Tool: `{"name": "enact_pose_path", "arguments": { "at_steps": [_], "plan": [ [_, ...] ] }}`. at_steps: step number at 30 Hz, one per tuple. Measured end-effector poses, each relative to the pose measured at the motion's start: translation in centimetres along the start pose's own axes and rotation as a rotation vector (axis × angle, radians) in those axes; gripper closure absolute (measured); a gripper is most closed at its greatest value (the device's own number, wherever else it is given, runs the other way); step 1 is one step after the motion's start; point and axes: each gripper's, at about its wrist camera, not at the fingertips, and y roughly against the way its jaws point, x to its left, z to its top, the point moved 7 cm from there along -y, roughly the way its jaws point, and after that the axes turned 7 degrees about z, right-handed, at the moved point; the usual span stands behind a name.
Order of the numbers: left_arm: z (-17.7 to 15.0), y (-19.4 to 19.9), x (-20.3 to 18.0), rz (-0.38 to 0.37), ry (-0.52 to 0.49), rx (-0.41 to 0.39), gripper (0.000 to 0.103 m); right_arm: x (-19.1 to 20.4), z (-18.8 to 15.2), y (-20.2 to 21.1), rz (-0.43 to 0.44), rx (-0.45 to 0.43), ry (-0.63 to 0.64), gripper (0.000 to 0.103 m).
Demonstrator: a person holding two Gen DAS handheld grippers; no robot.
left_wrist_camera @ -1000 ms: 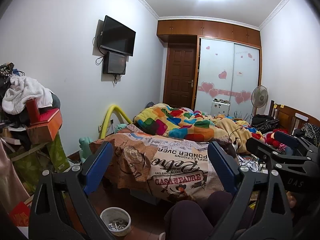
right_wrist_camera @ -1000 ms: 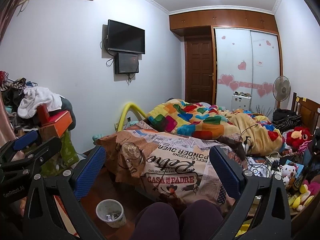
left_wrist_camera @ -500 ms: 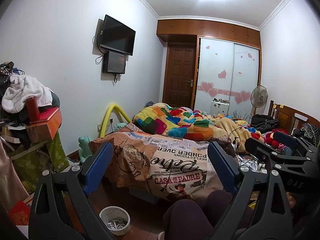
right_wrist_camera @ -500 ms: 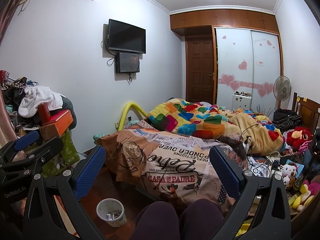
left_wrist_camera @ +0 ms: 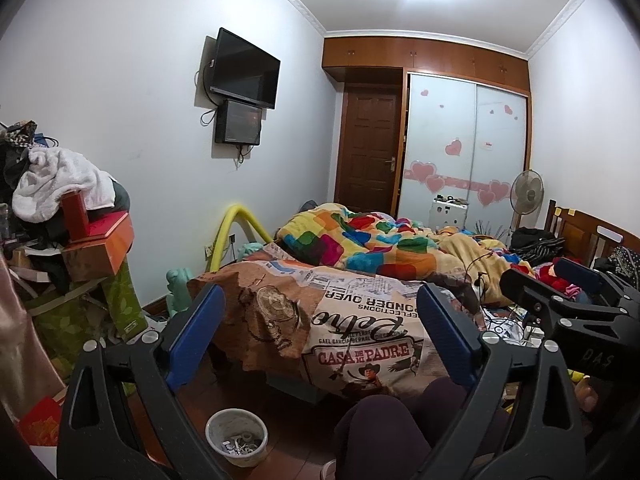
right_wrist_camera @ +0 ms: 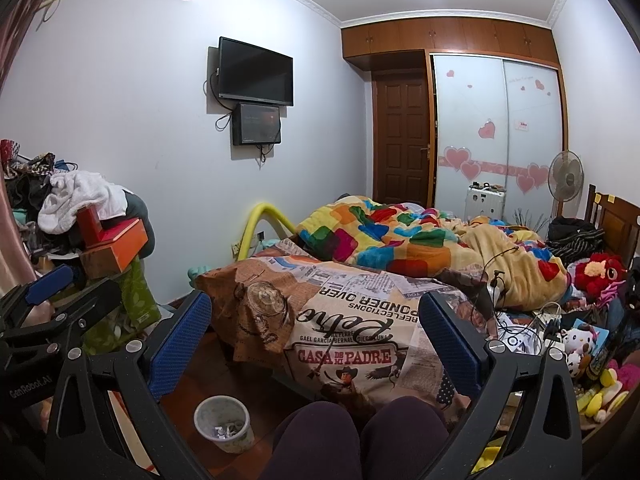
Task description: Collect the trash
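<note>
A small white bin holding scraps stands on the wooden floor beside the bed, just ahead of the person's knees. The bedspread reads "CASA DE MI PADRE", with "PONDER OVER" upside down. The left gripper and right gripper are both spread wide, holding nothing. The left gripper's body, seen from the right wrist, reads "GenRobot.AI".

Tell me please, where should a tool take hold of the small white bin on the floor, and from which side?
Grip the rim of the small white plastic bin from above, one finger inside the wall and one outside. It stands upright with its round mouth open to the top, and its body looks too wide to span. The left tool and right tool are both open and empty.
</note>
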Motion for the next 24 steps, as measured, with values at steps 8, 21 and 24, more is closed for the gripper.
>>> {"name": "enact_pose_path", "arguments": {
  "at_steps": [8, 21, 24],
  "plan": [
    [-0.2, 0.07, 0.42, 0.01, 0.005, 0.003, 0.002, 0.65, -0.29, 0.04, 0.008, 0.006, 0.009, 0.0],
    [-0.39, -0.04, 0.27, -0.018, -0.003, 0.016, 0.002, 0.66, -0.21, 0.03, 0.009, 0.007, 0.009, 0.0],
    [-0.38, 0.08, 0.25, -0.019, -0.008, 0.015, 0.002, 0.74, -0.25, 0.1, 0.01, 0.007, 0.007, 0.0]
  ]
}}
